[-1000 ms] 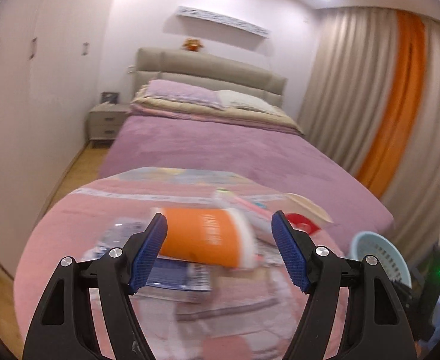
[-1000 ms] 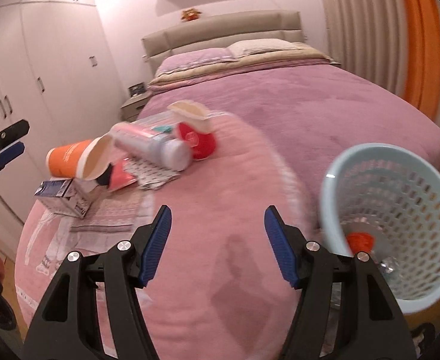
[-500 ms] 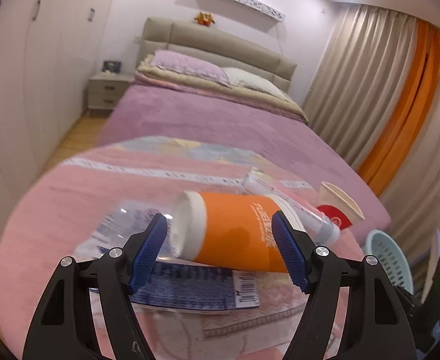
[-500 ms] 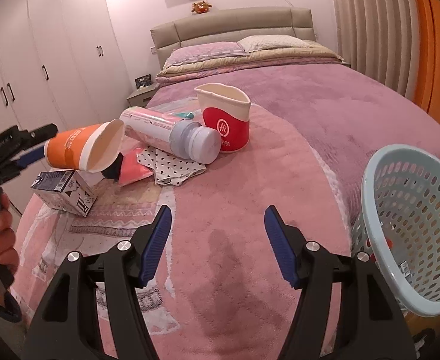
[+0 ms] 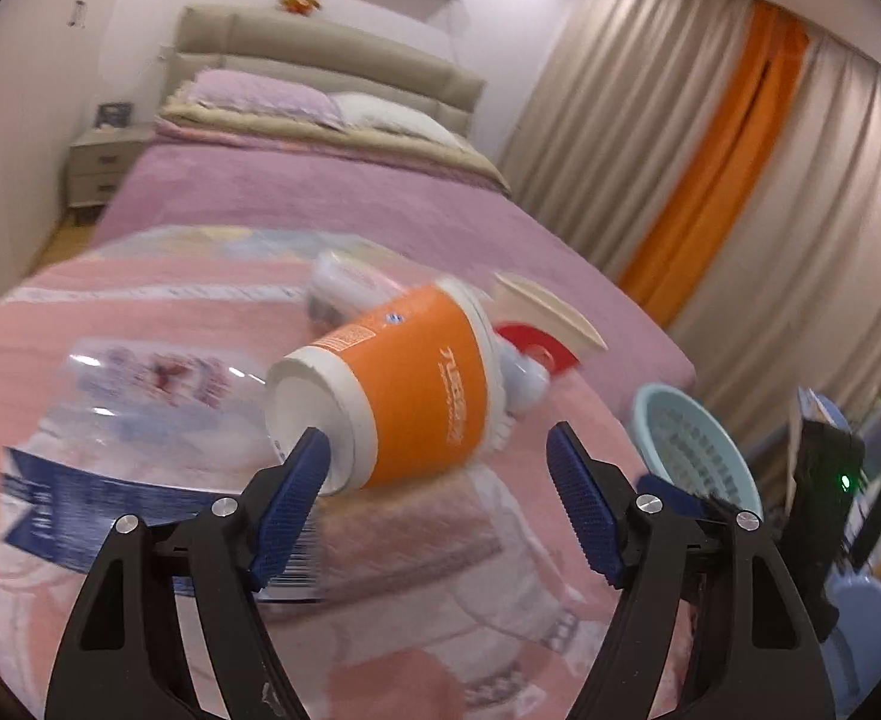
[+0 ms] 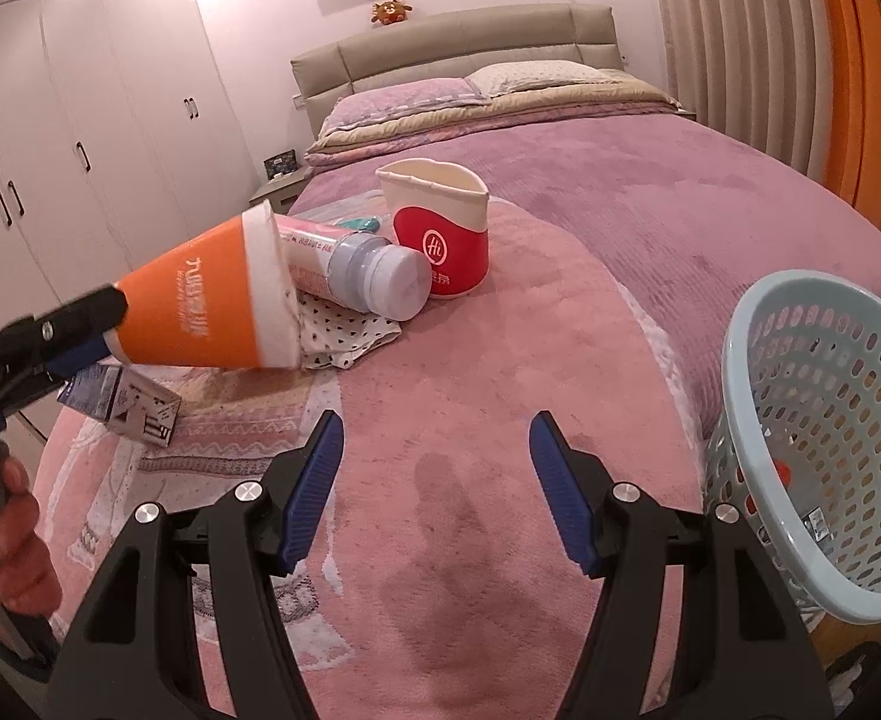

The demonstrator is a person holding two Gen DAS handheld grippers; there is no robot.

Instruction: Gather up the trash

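Observation:
An orange paper cup (image 5: 416,384) lies on its side on the pink blanket, resting on a blue-and-white box (image 5: 80,510). My left gripper (image 5: 434,450) is open around the cup's base: its left pad touches the white base rim and its right pad stands apart. From the right wrist view the cup (image 6: 200,312) is tilted, with the left gripper (image 6: 80,330) at its base and a hand on the handle. My right gripper (image 6: 434,438) hangs open over bare blanket, with nothing between its fingers. The light blue mesh basket (image 6: 758,324) stands at the bed's right edge.
A red and cream cup (image 6: 440,252) stands upright mid-bed. A pink bottle with a grey cap (image 6: 356,270) lies on a polka-dot wrapper (image 6: 344,330) beside it. Clear plastic packaging (image 5: 140,396) lies left of the orange cup. White wardrobes line the left wall and curtains the right.
My left gripper has dipped and closed in on the orange cup, which now fills the gap between its fingers and has tilted. The right wrist view has swung slightly left.

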